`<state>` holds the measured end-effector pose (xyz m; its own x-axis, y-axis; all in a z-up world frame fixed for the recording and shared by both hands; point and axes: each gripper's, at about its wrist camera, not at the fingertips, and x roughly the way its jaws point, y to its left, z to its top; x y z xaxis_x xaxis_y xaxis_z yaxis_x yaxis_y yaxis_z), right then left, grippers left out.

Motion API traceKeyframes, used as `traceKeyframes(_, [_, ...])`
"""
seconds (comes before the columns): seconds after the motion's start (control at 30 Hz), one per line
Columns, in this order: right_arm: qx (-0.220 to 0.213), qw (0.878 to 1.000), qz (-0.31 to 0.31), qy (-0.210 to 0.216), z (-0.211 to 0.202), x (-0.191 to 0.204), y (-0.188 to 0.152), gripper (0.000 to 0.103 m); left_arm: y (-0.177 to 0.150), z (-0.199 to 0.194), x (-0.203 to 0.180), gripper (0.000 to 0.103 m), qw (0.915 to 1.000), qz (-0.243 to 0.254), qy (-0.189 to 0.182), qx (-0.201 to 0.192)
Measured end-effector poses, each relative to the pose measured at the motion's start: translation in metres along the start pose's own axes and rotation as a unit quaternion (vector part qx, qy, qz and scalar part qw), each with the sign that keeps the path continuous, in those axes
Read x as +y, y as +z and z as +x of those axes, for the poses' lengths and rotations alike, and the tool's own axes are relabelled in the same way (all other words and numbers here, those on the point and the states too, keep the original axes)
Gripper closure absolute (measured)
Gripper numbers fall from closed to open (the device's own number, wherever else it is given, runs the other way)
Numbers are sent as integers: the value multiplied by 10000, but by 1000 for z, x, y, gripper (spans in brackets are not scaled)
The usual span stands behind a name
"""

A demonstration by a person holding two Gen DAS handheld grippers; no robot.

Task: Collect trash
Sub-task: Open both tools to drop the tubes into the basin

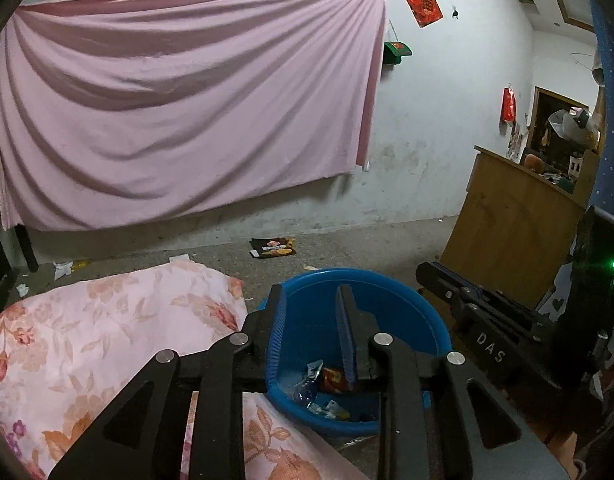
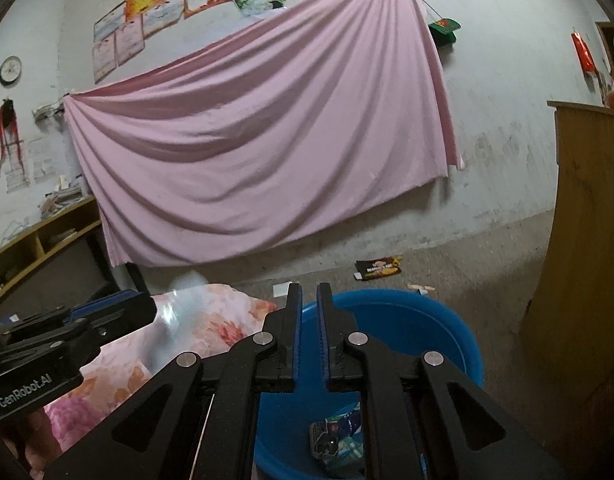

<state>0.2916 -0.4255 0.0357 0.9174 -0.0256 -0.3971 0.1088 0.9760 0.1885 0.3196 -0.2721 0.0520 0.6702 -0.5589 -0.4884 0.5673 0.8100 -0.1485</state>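
A blue plastic basin stands on the floor and holds several snack wrappers. My left gripper is open and empty, held above the basin's near left rim. In the right wrist view the basin sits below my right gripper, whose jaws stand a narrow gap apart with nothing between them. Wrappers lie in its bottom. A black and orange snack packet lies on the floor near the wall, and it also shows in the right wrist view. Small white scraps lie at the left.
A floral pink quilt lies left of the basin. A pink sheet hangs on the wall. A wooden cabinet stands at the right. A low wooden shelf stands at the left. The right gripper's body is beside the basin.
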Motion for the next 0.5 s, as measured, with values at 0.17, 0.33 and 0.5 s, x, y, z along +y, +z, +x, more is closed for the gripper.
traceKeyframes(0.17, [-39, 10000, 51, 39, -4, -1, 2, 96, -2, -11, 4, 76, 9999, -28, 93, -66])
traceKeyframes(0.33, [-78, 9999, 15, 101, -8, -3, 1, 95, 0, -23, 7, 75, 9996, -47, 216, -150])
traceKeyframes(0.5, [-149, 9997, -22, 168, -15, 1, 3, 91, 0, -43, 11, 75, 9990, -82, 369, -244])
